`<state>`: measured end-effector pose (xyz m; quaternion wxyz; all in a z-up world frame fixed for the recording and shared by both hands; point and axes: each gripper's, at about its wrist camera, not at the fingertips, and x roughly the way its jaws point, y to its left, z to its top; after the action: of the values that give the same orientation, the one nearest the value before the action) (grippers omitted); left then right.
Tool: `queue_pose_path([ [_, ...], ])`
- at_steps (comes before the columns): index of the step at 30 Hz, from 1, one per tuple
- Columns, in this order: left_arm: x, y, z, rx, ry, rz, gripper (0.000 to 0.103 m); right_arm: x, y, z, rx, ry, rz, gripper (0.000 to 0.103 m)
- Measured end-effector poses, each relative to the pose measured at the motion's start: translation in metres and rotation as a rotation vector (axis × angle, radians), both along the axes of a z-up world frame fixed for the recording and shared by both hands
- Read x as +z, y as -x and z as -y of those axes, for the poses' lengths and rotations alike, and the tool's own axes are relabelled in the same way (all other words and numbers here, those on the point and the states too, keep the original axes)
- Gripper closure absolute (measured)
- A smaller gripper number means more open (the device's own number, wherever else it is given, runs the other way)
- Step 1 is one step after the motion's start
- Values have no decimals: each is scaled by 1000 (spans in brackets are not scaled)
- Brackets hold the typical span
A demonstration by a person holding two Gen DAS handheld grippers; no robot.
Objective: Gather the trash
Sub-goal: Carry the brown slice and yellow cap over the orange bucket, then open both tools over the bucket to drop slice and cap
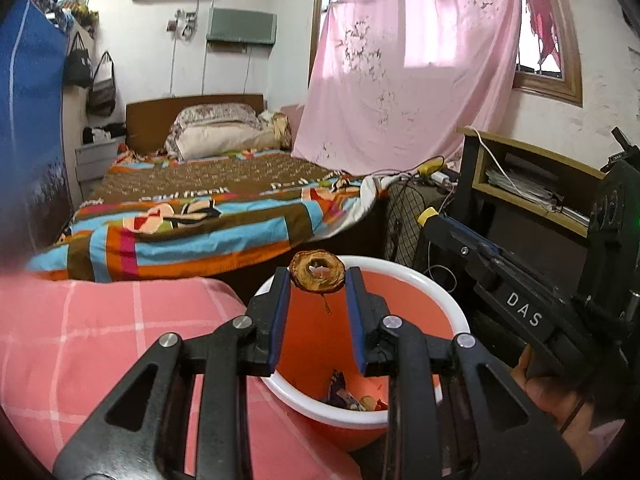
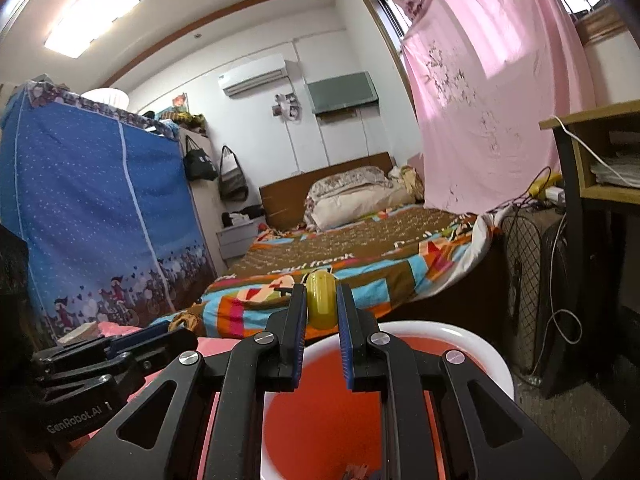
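- While both grippers hang over the bin [image 1: 436,280], the step is dropping trash in.
- Left gripper [image 1: 318,278] pinches a brown slice [image 1: 318,276] above the rim.
- Right gripper [image 2: 321,304] is pressed on a yellow cap [image 2: 320,300].
- Next, I think, each must spread its jaws over the opening.

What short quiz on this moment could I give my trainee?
1. True or false: the left gripper holds a brown ring-shaped scrap.
2. What does the right gripper grip? A) a spoon B) a small yellow piece C) nothing
3. Fill in: both grippers are over the orange ____ with a white rim.

Key: 1 true; 2 B; 3 bin, which already has some trash at the bottom.
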<state>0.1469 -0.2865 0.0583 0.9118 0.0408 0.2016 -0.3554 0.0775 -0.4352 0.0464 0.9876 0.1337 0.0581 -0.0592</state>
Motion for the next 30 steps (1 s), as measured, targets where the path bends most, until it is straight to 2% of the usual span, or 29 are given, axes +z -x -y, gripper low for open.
queue_pose_path([
  [13, -15, -18, 7, -9, 1, -156, 72, -9, -8, 8, 5, -69, -76, 90],
  [16, -18, -20, 10, -12, -13, -172, 70, -11, -9, 9, 4, -78, -92, 89],
  [20, -21, -20, 10, -16, -16, -186, 62, -14, -12, 9, -4, -92, -115, 89],
  [30, -19, -23, 3, 12, -8, -192, 60, -15, -13, 9, -6, -92, -124, 89],
])
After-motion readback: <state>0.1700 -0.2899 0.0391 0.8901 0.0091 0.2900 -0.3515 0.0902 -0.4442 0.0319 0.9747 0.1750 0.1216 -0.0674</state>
